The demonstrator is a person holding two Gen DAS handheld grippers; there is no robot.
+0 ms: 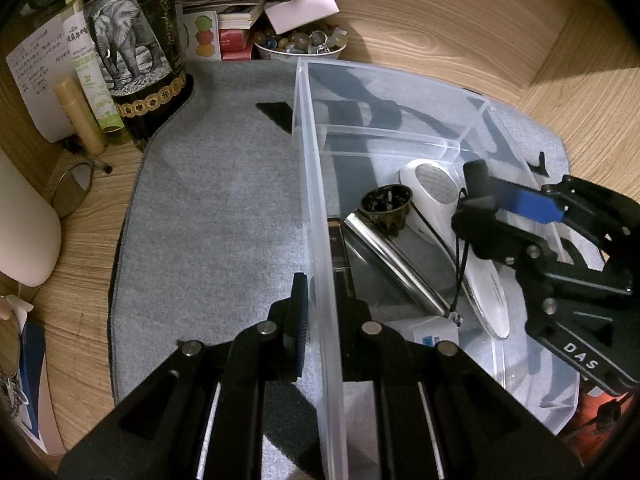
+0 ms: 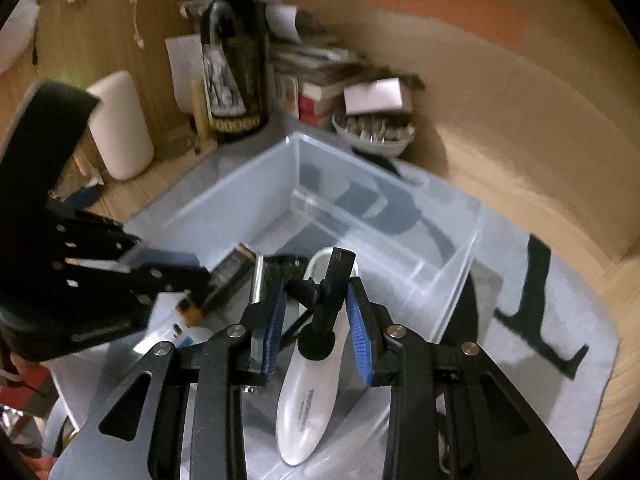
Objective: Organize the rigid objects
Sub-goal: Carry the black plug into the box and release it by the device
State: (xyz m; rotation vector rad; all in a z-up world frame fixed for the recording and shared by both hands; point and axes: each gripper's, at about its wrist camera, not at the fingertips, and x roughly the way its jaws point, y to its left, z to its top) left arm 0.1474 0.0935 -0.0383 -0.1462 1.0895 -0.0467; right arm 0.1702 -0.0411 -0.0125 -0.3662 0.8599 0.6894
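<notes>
Clear plastic bin (image 1: 316, 184) sits on a grey mat (image 1: 216, 208) on a wooden desk. Left gripper (image 1: 320, 320) is clamped shut on the bin's wall. Right gripper (image 2: 316, 308) hovers over the bin, holding a small black clip-like object (image 2: 326, 300) above a white shaver (image 2: 308, 400).

Far compartments of clear bin (image 1: 316, 184) bare, open from above; near compartment crowded: steel tube (image 1: 394, 258), bronze cup (image 1: 386, 208), white lint shaver (image 1: 436, 200); gray mat (image 1: 216, 216) left of bin free; bottle (image 1: 132, 52), bead bowl (image 1: 300, 46), book stack (image 1: 228, 0) block surface's back edge.
</notes>
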